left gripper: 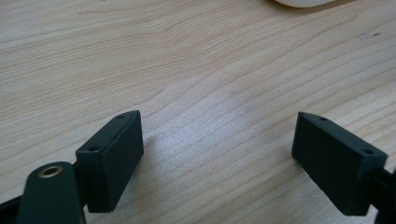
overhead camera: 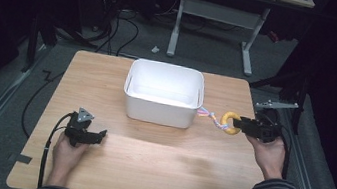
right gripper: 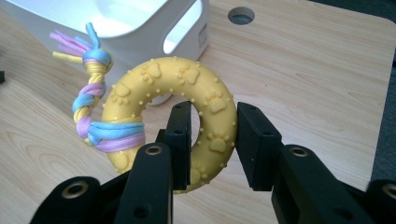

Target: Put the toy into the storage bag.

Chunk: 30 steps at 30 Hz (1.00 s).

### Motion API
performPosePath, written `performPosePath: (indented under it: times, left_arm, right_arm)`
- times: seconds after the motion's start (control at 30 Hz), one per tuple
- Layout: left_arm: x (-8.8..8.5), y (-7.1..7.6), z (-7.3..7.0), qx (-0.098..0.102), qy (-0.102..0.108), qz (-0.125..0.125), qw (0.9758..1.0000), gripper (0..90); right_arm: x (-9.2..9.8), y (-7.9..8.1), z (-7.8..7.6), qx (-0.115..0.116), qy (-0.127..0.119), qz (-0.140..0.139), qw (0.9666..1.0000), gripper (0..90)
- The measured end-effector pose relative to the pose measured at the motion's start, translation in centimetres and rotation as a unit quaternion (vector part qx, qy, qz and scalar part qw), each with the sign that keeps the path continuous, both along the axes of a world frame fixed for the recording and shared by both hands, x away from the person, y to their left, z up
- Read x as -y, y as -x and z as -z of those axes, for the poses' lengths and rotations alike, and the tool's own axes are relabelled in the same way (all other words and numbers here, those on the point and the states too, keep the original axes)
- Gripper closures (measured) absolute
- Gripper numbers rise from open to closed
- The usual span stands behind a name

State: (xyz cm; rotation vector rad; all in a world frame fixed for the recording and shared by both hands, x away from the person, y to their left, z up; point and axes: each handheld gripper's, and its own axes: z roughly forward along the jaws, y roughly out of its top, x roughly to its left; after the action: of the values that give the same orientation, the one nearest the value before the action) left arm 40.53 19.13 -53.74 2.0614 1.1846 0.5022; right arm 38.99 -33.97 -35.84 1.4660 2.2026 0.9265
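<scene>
Wood table (overhead camera: 157, 158): my R gripper (right gripper: 214, 135) clamped on ring (right gripper: 182, 88), bin (overhead camera: 163, 93) just left of it; L gripper (left gripper: 219, 154) jaws apart, idle near-left.

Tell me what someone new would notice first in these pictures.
Probably the yellow ring toy with its pastel braided rope, clamped in the right gripper by the table's right edge. Next, the white bin standing empty toward the back of the wooden table. The left gripper rests open near the front left, holding nothing.
</scene>
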Motion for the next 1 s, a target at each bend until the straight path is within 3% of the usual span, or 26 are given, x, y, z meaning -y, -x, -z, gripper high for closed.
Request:
performPosePath:
  times: [0.6, 1.0]
  left_arm:
    - [0.0, 0.0, 0.0, 0.000, 0.000, 0.000, 1.0000, 16.8]
    - [0.0, 0.0, 0.0, 0.000, 0.000, 0.000, 1.0000, 16.8]
  right_arm:
    - [-0.4, -2.1, -2.2, 0.009, -0.007, 0.004, 0.9999, 67.9]
    - [-1.0, -3.7, -2.8, -0.004, -0.016, 0.010, 0.9998, 67.9]
